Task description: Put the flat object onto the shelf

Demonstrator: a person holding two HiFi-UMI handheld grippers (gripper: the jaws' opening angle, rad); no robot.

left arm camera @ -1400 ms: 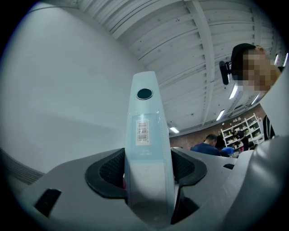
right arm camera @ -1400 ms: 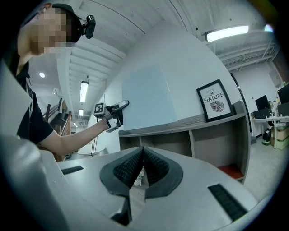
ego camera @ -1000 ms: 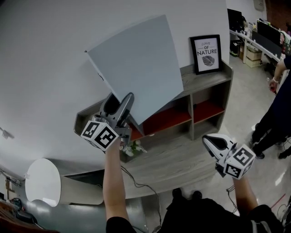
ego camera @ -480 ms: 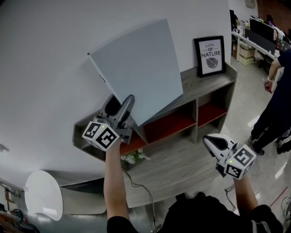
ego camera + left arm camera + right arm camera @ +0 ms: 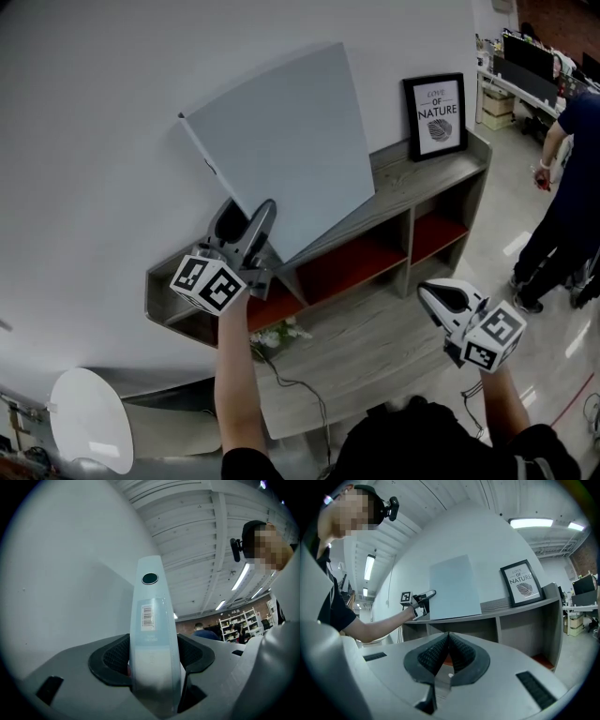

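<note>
The left gripper (image 5: 246, 220) clamps the lower corner of the grey board (image 5: 281, 150), which stands upright with its bottom edge at the shelf (image 5: 427, 178) top, left of a framed print (image 5: 437, 114), while the right gripper (image 5: 439, 298), closed and empty, hangs well apart.

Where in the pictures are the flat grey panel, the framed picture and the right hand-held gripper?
flat grey panel (image 5: 281, 150), head view, middle of its broad face.
framed picture (image 5: 436, 114), head view, the white print inside the frame.
right hand-held gripper (image 5: 424, 292), head view, the tips of its closed jaws.
</note>
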